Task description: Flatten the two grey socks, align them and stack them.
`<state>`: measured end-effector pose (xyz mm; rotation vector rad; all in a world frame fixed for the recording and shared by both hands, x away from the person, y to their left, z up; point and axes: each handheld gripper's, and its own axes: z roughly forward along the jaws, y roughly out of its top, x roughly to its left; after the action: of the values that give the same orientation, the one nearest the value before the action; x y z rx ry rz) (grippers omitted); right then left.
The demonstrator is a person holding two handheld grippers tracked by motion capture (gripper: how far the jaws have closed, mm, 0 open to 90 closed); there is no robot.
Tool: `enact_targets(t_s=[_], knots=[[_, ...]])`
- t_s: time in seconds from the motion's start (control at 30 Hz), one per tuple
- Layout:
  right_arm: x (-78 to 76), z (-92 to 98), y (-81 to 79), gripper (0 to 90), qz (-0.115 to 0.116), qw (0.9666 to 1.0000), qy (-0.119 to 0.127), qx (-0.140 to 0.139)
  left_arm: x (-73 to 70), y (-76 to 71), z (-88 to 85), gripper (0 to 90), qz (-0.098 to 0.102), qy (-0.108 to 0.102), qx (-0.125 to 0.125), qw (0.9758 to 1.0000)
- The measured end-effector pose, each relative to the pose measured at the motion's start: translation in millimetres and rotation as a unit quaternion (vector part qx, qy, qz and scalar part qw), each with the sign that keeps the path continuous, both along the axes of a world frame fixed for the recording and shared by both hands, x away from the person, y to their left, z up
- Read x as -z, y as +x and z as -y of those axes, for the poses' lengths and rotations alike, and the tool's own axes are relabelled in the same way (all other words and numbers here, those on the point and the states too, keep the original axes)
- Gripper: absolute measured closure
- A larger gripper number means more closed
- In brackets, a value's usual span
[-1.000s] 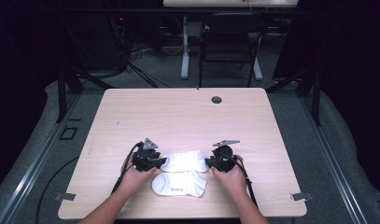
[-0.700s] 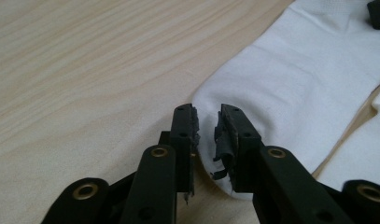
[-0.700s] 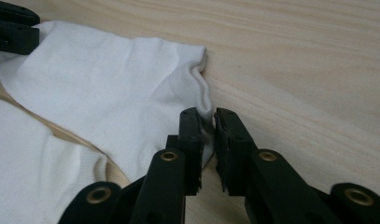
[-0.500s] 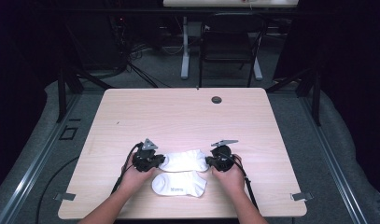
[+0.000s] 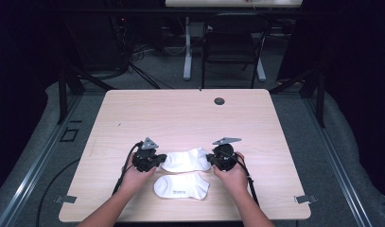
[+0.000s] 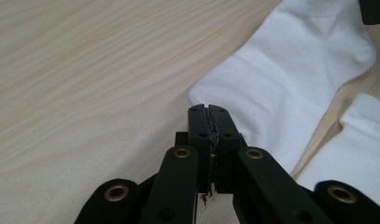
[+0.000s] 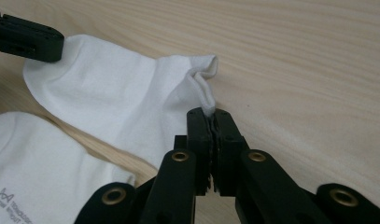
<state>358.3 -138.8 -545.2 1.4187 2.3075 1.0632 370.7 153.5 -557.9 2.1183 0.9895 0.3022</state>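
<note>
Each hand-held gripper, the left hand-held gripper [image 5: 158, 160] and the right hand-held gripper [image 5: 211, 159], has just closed and pinches one end of the far sock [image 5: 186, 160] lying on the tabletop [image 5: 180, 113], so lift both ends slowly together and lay it neatly on the near sock [image 5: 181, 186].

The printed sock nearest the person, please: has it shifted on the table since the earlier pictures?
No. The printed sock lies at the same spot relative to the table's near edge and the round grommet in the high view.

two white socks [image 5: 185, 160], two grippers [image 5: 157, 160], one table [image 5: 180, 113].
</note>
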Motion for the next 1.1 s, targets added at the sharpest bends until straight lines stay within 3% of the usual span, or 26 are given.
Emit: enact_targets(t_s=[0.47, 0.73, 0.97, 1.1], knots=[[-22.5, -6.0, -10.6, 87.5, 0.01, 0.9996, 0.003, -0.027, -16.9, -12.9, -7.3, 88.9, 0.013, -0.006, 0.012, 0.9998], [-26.6, -2.3, -31.3, 87.5, 0.008, 0.9988, 0.014, -0.046, -20.8, -33.2, -14.5, 88.8, 0.016, -0.015, 0.034, 0.9992], [-25.0, 0.7, -51.9, 87.5, 0.006, 0.998, 0.027, -0.058, -17.1, -49.8, -24.5, 88.8, 0.01, -0.027, 0.035, 0.999], [-22.8, -0.3, -62.0, 87.5, 0.004, 0.9974, 0.027, -0.066, -14.5, -56.8, -25.9, 88.8, 0.005, -0.024, 0.038, 0.999]])
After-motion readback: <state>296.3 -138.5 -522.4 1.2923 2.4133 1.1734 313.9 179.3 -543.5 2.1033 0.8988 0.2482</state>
